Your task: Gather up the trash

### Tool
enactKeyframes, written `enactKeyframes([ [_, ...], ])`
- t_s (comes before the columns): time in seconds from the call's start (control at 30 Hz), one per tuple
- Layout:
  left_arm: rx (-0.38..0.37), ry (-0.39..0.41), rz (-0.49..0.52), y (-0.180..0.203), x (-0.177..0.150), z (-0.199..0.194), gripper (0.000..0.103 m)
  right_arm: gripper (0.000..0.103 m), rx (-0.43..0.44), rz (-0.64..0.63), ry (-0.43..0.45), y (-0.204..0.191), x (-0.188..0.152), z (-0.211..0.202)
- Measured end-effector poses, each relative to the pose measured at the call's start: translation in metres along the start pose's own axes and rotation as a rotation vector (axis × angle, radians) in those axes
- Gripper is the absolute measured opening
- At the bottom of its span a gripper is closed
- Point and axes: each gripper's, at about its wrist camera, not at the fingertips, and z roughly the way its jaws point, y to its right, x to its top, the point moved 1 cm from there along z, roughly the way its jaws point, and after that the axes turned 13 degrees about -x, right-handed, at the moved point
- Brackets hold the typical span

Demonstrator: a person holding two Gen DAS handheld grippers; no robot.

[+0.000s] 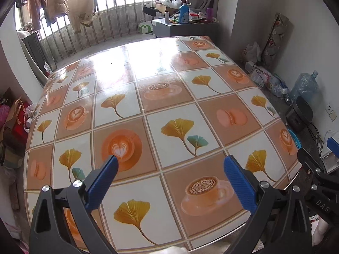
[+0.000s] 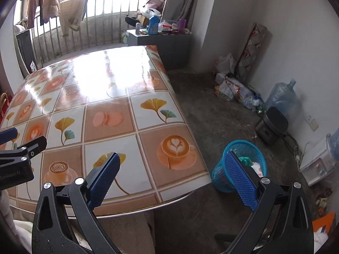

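Observation:
A blue plastic mesh waste basket (image 2: 250, 148) stands on the floor by the table's near right corner, with crumpled trash (image 2: 254, 165) inside it. Only a sliver of it (image 1: 295, 137) shows past the table edge in the left wrist view. My left gripper (image 1: 171, 160) is open and empty above the near part of the table (image 1: 169, 97), which has a tiled cloth with coffee cups and leaves. My right gripper (image 2: 173, 158) is open and empty over the table's near right corner, its right finger (image 2: 239, 175) in front of the basket. No trash shows on the table.
A black bin (image 2: 271, 124), a large water bottle (image 2: 281, 97) and bags of clutter (image 2: 233, 86) line the right wall. A grey cabinet (image 2: 165, 44) with bottles stands behind the table. A railing with hanging clothes (image 1: 55, 2) is at the back. Bags (image 1: 12, 122) lie left of the table.

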Motion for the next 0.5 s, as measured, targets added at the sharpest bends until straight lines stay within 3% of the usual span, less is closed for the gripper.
enactKeyframes([
  [0.5, 0.012, -0.019, 0.063, 0.015, 0.005, 0.005, 0.097, 0.095, -0.065, 0.029, -0.063, 0.023, -0.013, 0.009],
])
